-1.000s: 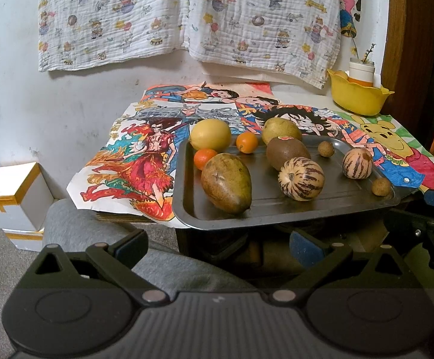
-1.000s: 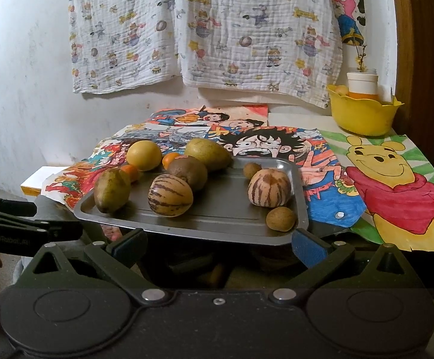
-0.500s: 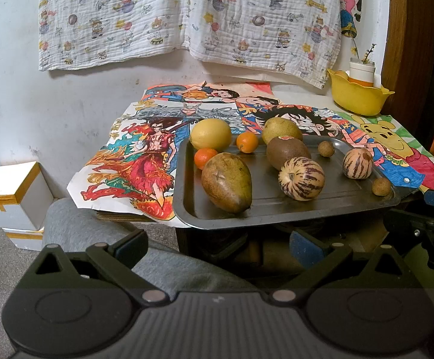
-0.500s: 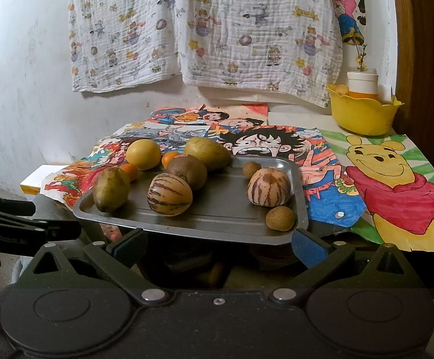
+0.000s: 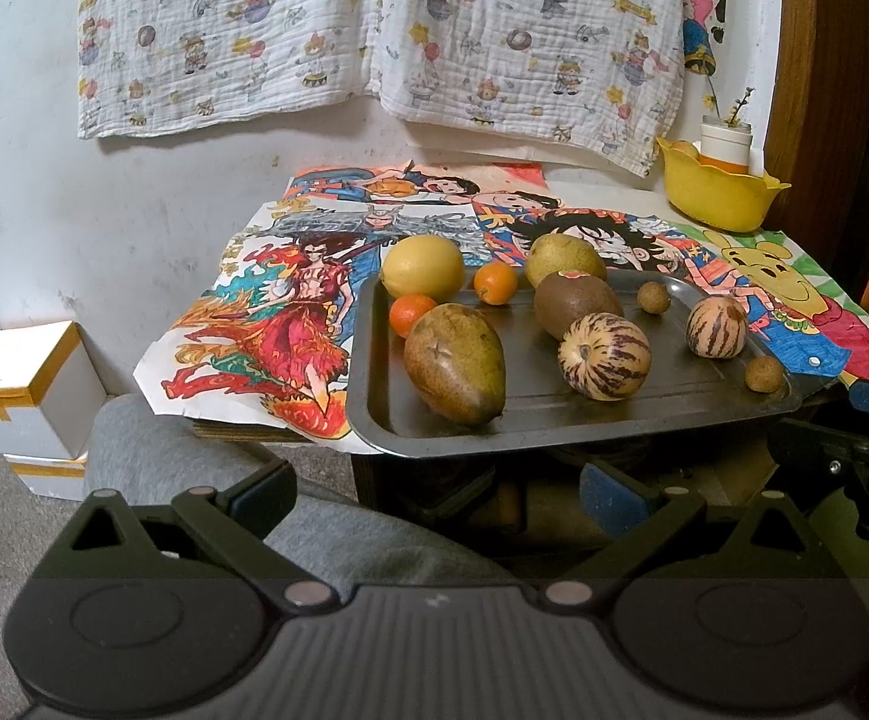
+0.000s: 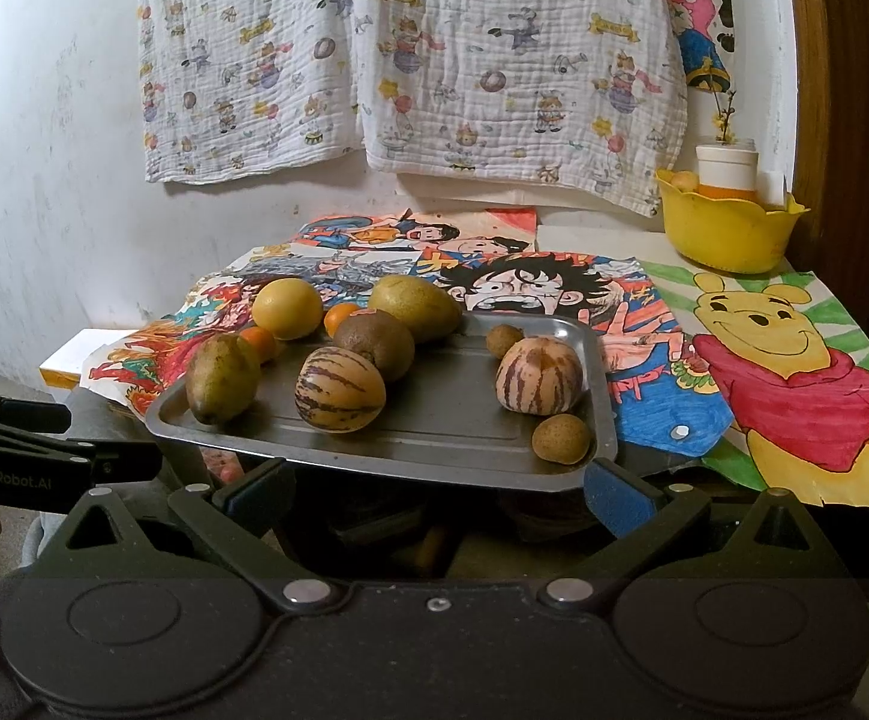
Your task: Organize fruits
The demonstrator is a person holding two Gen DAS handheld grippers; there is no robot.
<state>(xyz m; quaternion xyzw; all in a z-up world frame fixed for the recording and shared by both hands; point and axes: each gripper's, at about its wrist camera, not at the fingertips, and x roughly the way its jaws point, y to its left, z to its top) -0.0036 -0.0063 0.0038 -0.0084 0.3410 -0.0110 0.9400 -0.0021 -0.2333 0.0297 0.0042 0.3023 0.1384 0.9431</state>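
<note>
On desk (image 6: pixel 602 228), near edge: metal tray (image 5: pixel 554 420) carrying all fruits (image 5: pixel 604 356). Left tool (image 5: pixel 437 489) and right tool (image 6: pixel 437 489) both spread wide, empty, short of the tray.

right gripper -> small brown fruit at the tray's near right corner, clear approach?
Probably yes. The right gripper is open and holds nothing, and the small brown fruit sits alone just beyond it near the metal tray edge. The striped melon behind it looks apart from it, so it shouldn't block.
</note>
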